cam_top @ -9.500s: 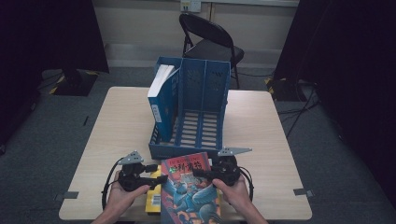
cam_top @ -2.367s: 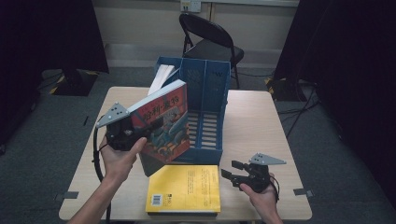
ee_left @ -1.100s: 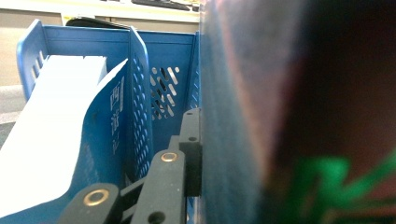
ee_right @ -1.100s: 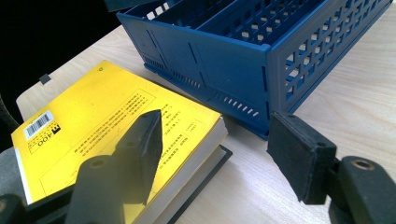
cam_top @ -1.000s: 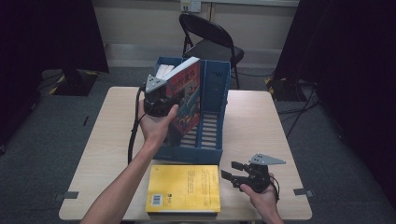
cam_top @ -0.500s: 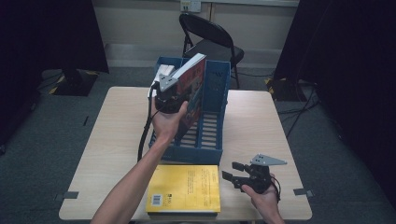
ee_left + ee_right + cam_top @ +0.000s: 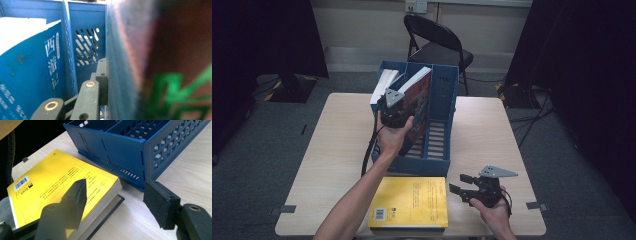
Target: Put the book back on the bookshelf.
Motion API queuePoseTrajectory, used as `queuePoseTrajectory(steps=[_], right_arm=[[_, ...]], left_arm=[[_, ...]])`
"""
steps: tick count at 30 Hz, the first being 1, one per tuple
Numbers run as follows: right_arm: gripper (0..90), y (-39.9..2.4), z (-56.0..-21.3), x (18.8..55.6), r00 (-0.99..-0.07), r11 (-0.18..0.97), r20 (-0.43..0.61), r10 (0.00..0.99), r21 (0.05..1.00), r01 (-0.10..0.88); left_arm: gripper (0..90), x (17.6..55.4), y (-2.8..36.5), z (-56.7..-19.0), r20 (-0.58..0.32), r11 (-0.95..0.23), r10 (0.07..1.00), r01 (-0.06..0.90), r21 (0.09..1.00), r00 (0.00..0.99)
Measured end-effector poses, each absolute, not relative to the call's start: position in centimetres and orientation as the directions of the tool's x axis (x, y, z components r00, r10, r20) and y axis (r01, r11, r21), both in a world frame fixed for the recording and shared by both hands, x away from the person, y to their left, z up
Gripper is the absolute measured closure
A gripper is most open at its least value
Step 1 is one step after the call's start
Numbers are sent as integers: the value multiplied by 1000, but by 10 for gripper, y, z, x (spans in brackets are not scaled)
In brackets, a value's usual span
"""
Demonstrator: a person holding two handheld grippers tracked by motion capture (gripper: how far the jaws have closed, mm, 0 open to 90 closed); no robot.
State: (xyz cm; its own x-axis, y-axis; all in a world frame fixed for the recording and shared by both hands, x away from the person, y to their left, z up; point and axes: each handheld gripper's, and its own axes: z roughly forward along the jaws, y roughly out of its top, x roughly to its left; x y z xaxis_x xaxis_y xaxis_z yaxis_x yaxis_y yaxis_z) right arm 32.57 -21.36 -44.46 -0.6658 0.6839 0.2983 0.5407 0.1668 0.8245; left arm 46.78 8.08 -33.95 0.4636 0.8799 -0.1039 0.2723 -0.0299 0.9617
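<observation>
My left gripper (image 7: 394,112), fingers clamped on the red-covered book (image 7: 416,102), holds it tilted inside the blue file rack (image 7: 437,155); my right gripper (image 7: 464,190), fingers apart and empty, rests beside the yellow book (image 7: 412,202) on the worktop (image 7: 482,130).

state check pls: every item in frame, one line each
Left hand-held gripper: shut on the red-covered book, over the file rack.
Red-covered book: held tilted, partly down in the middle compartment.
Blue book: standing in the left compartment.
Blue file rack: on the table; right compartment looks empty.
Yellow book: lying flat, closed, atop a dark book by the rack.
Right hand-held gripper: open, holding nothing, beside the yellow book.
Folding chair: unfolded, unoccupied.
</observation>
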Motion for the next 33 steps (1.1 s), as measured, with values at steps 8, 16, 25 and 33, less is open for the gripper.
queuePoseTrajectory(steps=[8,16,25,33], right_arm=[[350,-214,-445,325,-667,171,299,683,821,544],[350,-213,-446,326,-669,180,293,683,820,543],[351,-212,-446,326,-669,184,290,684,819,543],[351,-214,-445,326,-664,181,288,690,820,543]], left_arm=[[745,467,83,-354,-123,-28,871,298,954,475],[745,462,86,-365,-118,-46,857,303,952,501],[741,456,91,-374,-90,-86,838,292,953,538],[729,448,93,-375,-69,-118,821,286,951,567]])
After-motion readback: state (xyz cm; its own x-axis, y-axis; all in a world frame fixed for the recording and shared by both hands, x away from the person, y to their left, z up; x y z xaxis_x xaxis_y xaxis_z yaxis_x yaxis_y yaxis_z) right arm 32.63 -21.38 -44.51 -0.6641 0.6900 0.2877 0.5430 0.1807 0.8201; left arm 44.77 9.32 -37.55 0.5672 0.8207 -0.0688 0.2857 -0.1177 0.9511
